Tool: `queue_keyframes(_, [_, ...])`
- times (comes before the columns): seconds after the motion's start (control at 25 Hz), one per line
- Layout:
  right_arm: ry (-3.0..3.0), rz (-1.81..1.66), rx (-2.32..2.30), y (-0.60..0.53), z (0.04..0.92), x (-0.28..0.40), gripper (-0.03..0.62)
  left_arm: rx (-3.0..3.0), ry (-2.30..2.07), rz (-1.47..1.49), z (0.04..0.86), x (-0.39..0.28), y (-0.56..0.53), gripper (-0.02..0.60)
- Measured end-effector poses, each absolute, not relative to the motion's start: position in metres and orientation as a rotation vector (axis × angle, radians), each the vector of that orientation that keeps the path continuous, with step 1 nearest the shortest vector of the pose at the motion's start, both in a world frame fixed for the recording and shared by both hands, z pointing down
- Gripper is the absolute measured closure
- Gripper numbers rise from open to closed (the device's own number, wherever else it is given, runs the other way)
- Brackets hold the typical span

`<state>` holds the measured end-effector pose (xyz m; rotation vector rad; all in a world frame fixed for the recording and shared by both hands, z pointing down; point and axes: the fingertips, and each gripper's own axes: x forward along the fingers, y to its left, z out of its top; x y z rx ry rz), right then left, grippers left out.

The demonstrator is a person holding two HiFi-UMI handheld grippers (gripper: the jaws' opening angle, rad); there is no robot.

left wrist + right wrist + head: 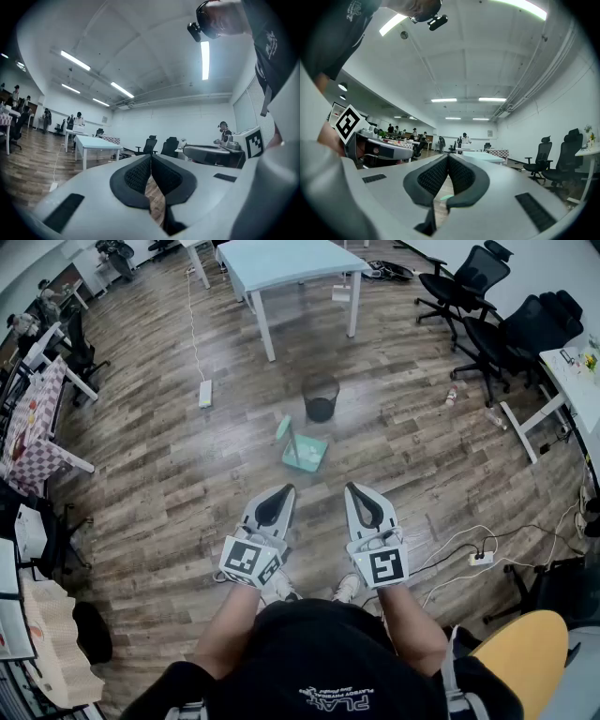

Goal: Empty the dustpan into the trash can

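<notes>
A teal dustpan lies on the wooden floor with its handle sticking up at its left. Just beyond it stands a black mesh trash can. My left gripper and right gripper are held side by side at waist height, well short of the dustpan and pointing toward it. Both are shut with nothing between the pads. In the left gripper view the left gripper shows only floor through its gap. A sliver of the teal dustpan shows below the closed tips of the right gripper.
A light-blue table stands behind the trash can. Black office chairs and a white desk are at the right. A power strip with its cable lies left of the can, another power strip at the right. A checkered table is at far left.
</notes>
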<state>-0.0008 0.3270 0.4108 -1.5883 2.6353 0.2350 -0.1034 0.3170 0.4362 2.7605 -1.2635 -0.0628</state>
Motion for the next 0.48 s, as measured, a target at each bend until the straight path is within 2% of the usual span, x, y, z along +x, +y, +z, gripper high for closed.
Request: queue_keyframes(0.48, [2.566,0.237,-1.603,0.336,0.403,0.015,0.569,2.752,-1.304,-0.039,0.436,-0.100,0.320,0.558])
